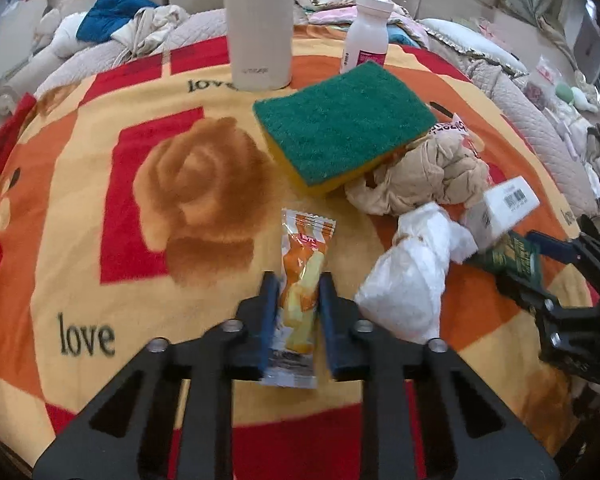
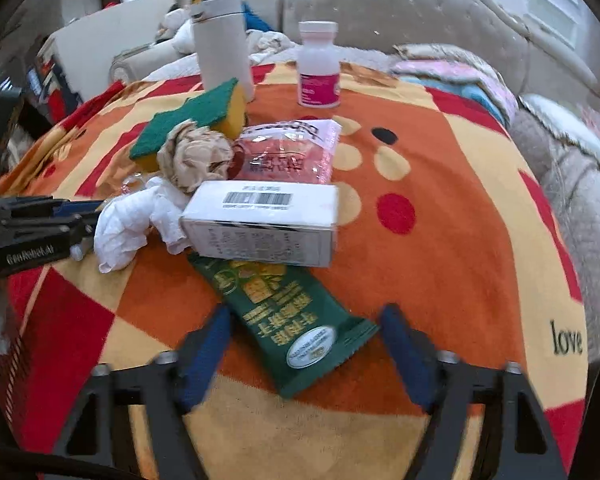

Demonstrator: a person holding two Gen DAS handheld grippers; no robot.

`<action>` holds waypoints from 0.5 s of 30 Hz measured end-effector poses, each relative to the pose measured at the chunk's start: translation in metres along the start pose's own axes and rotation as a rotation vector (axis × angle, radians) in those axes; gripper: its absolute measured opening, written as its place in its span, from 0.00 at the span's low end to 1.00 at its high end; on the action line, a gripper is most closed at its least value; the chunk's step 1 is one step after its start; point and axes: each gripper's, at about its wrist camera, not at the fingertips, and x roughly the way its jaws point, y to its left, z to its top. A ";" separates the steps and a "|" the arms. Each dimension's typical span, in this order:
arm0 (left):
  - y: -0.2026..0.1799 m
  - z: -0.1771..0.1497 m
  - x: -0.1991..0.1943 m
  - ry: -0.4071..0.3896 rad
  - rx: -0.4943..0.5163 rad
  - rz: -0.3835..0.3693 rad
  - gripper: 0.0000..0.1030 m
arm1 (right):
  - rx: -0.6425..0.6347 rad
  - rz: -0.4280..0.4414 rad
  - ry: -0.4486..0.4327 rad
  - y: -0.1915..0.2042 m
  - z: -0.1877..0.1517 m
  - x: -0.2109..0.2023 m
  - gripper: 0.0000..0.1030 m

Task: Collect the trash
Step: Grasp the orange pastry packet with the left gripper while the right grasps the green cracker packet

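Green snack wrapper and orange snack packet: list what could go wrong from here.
1. The green snack wrapper has its far end under the white box; pulling may drag or tip the box.
2. The right gripper straddles it with the pads apart, so it could slip out.
3. The left gripper pinches only the orange snack packet's lower part; it may slide free.

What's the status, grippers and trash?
Left gripper shut on orange snack wrapper. Right gripper open, straddling green wrapper. White box overlaps its far end.

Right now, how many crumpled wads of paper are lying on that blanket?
2. A tan wad sits against the sponge. A white wad lies just in front of it, left of the box. More could be hidden under the pile.
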 end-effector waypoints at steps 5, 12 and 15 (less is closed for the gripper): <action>0.006 -0.026 -0.022 0.002 -0.082 -0.045 0.15 | -0.024 0.065 0.008 0.002 -0.010 -0.019 0.43; -0.022 -0.065 -0.051 -0.012 -0.051 -0.070 0.15 | -0.020 0.103 0.081 -0.006 -0.063 -0.054 0.43; -0.035 -0.072 -0.055 -0.009 -0.048 -0.088 0.15 | -0.027 0.106 0.077 -0.007 -0.071 -0.062 0.55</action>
